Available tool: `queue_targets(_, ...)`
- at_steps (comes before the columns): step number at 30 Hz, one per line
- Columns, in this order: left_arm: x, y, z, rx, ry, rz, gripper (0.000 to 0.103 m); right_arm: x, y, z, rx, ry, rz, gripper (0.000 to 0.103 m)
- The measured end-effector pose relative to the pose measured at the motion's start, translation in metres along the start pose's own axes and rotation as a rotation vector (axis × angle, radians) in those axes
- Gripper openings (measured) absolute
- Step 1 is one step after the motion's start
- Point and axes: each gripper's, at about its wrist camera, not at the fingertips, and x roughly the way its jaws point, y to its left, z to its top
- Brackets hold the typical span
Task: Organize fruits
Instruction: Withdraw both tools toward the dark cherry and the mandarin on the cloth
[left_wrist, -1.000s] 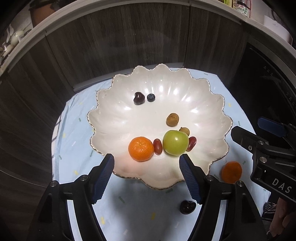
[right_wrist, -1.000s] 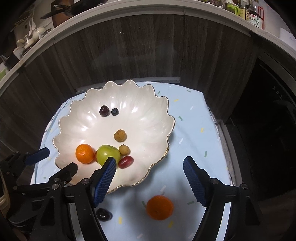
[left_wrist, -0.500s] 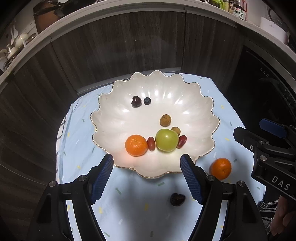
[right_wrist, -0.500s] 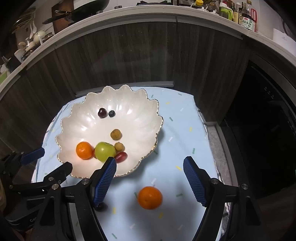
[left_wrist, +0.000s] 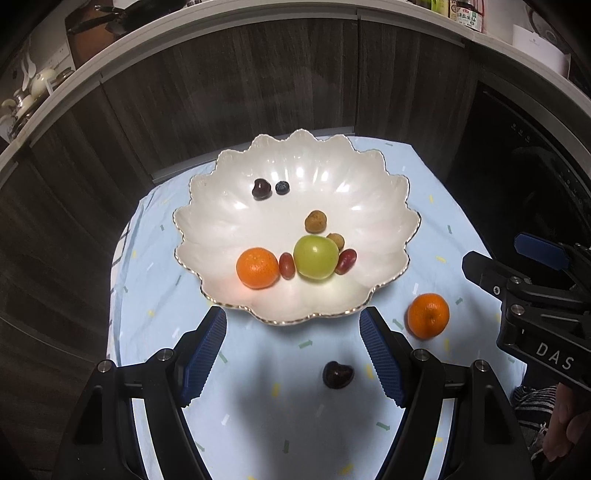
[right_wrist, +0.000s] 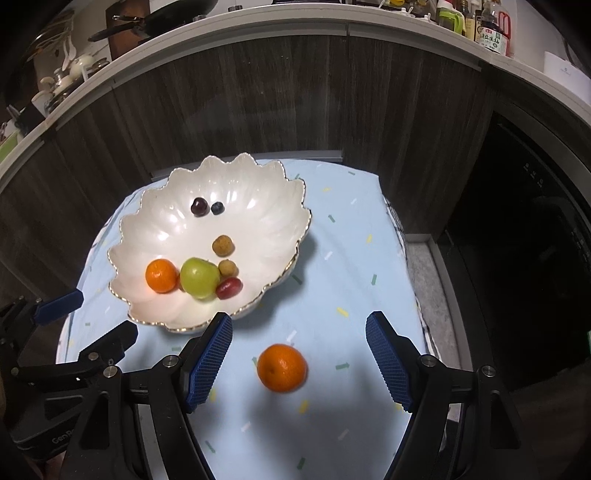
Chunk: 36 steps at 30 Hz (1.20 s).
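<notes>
Both grippers stand wide with nothing between their blue pads: the left gripper (left_wrist: 291, 350) hangs over a dark cherry (left_wrist: 338, 374) on the pale blue cloth (left_wrist: 258, 424), the right gripper (right_wrist: 299, 354) over a loose orange (right_wrist: 282, 367). Just beyond them sits the scalloped white bowl (left_wrist: 388, 206), holding another orange (left_wrist: 257, 267), a green apple (left_wrist: 316, 257), two red grapes, two brown fruits, a cherry and a blueberry

Tangerine (right_wrist: 282, 367) and cherry (left_wrist: 338, 374) before bowl (left_wrist: 384, 192)
</notes>
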Motion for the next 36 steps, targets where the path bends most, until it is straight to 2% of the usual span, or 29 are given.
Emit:
queue_targets(4, 0.002, -0.001, -0.009, -0.002, 0.012, 0.004, 0.074, 0.003, 0.0, -0.007, -0.007, 0.014, 0.004, 0.075)
queue_targets(7, 0.006, -0.001, -0.016, -0.005, 0.021, 0.006, 0.078, 0.007, 0.003, -0.012, -0.015, 0.024, 0.004, 0.075)
queue_targets(17, 0.024, -0.006, -0.04, 0.015, 0.066, 0.007, 0.078, 0.027, 0.004, -0.031, -0.037, 0.066, -0.003, 0.076)
queue_targets(20, 0.028, -0.006, -0.042, 0.017, 0.073, 0.008, 0.078, 0.033, 0.003, -0.035, -0.039, 0.081, -0.002, 0.078)
queue_targets(36, 0.054, -0.019, -0.059, 0.035, 0.102, -0.03, 0.078, 0.058, 0.003, -0.047, -0.045, 0.105, 0.021, 0.079)
